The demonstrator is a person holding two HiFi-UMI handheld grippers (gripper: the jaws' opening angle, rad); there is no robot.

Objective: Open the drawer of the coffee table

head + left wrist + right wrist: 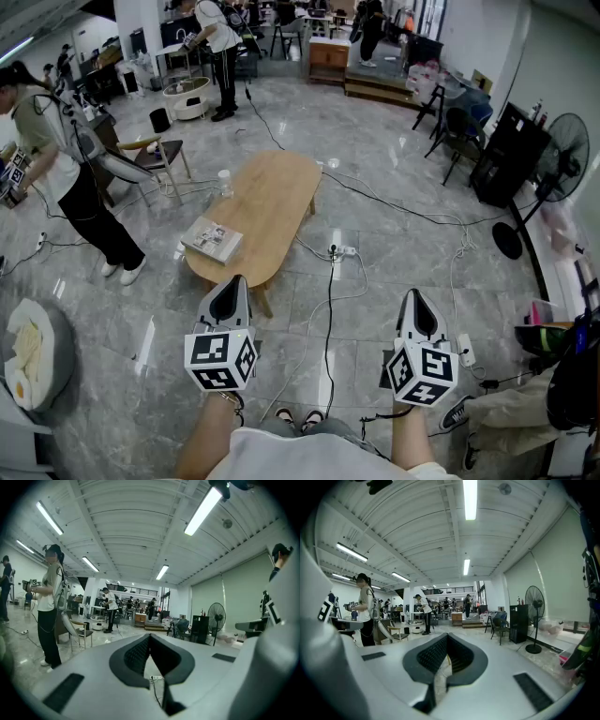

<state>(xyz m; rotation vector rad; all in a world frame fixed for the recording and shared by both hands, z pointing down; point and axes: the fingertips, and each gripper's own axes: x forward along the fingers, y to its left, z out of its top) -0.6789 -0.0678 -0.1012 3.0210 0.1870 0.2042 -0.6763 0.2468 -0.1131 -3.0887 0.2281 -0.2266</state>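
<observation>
A: What's at the far left?
B: A person [56, 159] in a pale top and dark trousers stands on the marble floor [394, 178], near a chair [155, 155].
A: And the coffee table?
B: The worktop [277, 192], a low oval of light wood, sits left of centre, its long side running away from the camera. A book [213, 240] lies flat at its near end, and a clear bottle [225, 182] stands upright at its left edge. I can't make out the drawer from here.
A: The left hand-held gripper?
B: The left hand-held gripper [234, 281] is held just short of the worktop's near end, roughly level. Its jaws are pressed together with nothing between them.
A: What lies between the two?
B: A black cable [329, 309] runs along the floor to a white power strip [343, 250].
A: And the right one?
B: The right hand-held gripper [413, 294] is over bare floor, well apart from the worktop, jaws likewise closed tight and empty. A standing fan [553, 159] is at the far right.
</observation>
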